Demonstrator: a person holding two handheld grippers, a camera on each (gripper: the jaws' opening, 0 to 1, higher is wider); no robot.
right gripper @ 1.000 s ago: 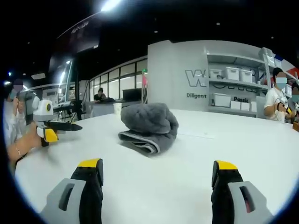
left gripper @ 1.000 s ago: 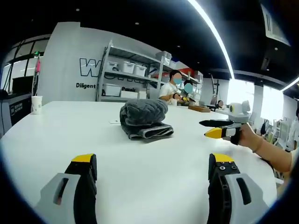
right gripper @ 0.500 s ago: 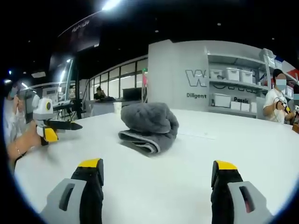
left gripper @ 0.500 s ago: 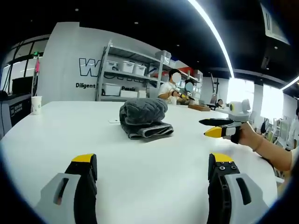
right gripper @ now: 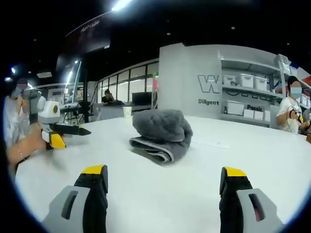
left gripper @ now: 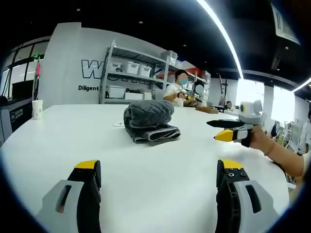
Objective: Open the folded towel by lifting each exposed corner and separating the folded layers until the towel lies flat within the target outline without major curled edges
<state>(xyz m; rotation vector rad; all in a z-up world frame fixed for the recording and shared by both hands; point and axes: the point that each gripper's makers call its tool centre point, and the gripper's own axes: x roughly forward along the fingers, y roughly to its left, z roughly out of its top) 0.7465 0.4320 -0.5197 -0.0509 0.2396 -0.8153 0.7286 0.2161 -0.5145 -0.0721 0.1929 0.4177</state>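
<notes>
Grey folded plush towel (left gripper: 148, 121) is sitting mid-counter (left gripper: 58, 141), ahead of both grippers, folded edge facing them. Left gripper (left gripper: 158, 177) and right gripper (right gripper: 165, 180) are hovering well short, jaws spread, neither clearly nearer.

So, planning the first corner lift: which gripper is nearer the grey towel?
Right, narrowly, I judge. The right gripper hangs off one side of the towel, the left gripper off the opposite side, both clear of it.

Towel (left gripper: 148, 121): grey, plush quilted cloth. Surface (left gripper: 160, 170): smooth white, faintly glossy. Jaws: matt grey and black plastic, yellow tips.
</notes>
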